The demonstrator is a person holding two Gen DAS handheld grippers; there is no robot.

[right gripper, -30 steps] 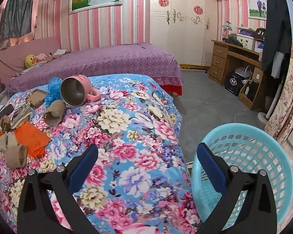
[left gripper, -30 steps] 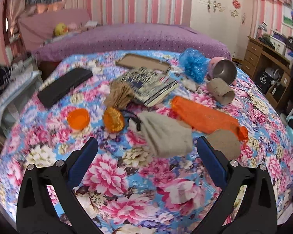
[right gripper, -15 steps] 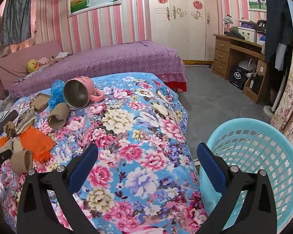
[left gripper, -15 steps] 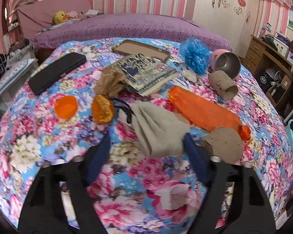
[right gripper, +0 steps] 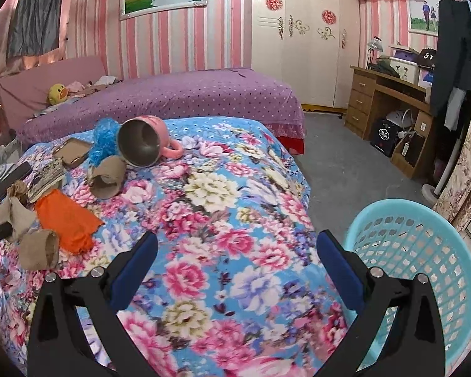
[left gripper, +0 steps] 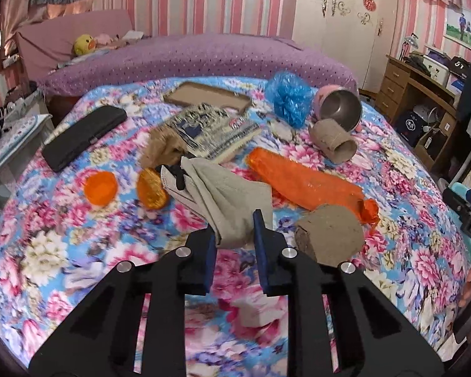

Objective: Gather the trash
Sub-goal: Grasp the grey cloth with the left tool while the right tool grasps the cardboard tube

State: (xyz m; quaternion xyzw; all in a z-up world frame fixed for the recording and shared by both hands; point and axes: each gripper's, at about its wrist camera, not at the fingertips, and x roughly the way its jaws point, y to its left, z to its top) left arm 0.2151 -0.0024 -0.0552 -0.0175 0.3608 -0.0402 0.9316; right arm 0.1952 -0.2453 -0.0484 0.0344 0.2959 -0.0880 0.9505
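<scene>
A crumpled beige paper sheet (left gripper: pixel 226 194) lies mid-bed on the floral bedspread (left gripper: pixel 78 251). My left gripper (left gripper: pixel 235 235) is closing its jaws on the sheet's near end, and both blue pads press it. Beside it lie a cardboard roll (left gripper: pixel 329 235), an orange plastic bag (left gripper: pixel 301 185), a second roll (left gripper: pixel 332 141), two orange caps (left gripper: pixel 100 187) and brown crumpled paper (left gripper: pixel 163 150). My right gripper (right gripper: pixel 235 257) hangs open over the bedspread's near right part with nothing between its fingers. A light blue basket (right gripper: pixel 424 251) stands on the floor just right of it.
A pink mug (left gripper: pixel 339 110), a blue plastic puff (left gripper: pixel 287 97), a booklet (left gripper: pixel 216 132), a flat cardboard tray (left gripper: pixel 207 97) and a black case (left gripper: pixel 84 136) sit farther back. A purple bed lies behind, a wooden desk (right gripper: pixel 389 100) at the right.
My left gripper's jaws went from wide open to closed on the near end of the beige paper, after edging toward it. The right gripper stayed open and barely shifted.
</scene>
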